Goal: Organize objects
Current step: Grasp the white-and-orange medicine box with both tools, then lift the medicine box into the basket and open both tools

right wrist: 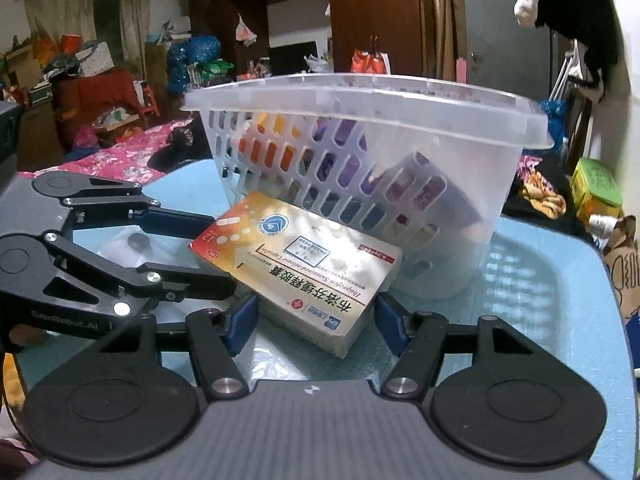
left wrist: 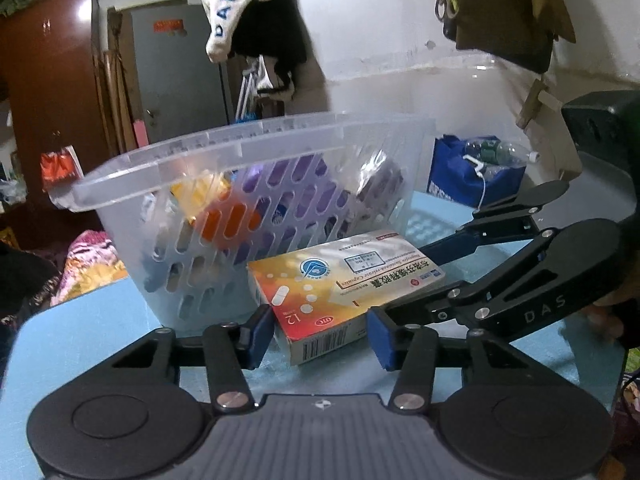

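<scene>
An orange and white medicine box [left wrist: 344,288] lies flat on the blue table [left wrist: 100,320], right in front of a clear slotted plastic basket [left wrist: 248,200]. The box also shows in the right wrist view [right wrist: 300,264], with the basket [right wrist: 360,152] behind it. My left gripper [left wrist: 318,338] is open, its blue pads on either side of the box's near end. My right gripper [right wrist: 316,326] is open too, straddling the box's other end. Each gripper shows in the other's view: the right one [left wrist: 500,268] and the left one [right wrist: 132,248].
The basket holds several items in orange, yellow and purple packaging. A blue bag with plastic bottles [left wrist: 476,172] stands beyond the table's far right. A green-lidded tub [right wrist: 596,188] and a paper bag [right wrist: 624,264] sit off the table's right edge. Bedding and clutter lie behind.
</scene>
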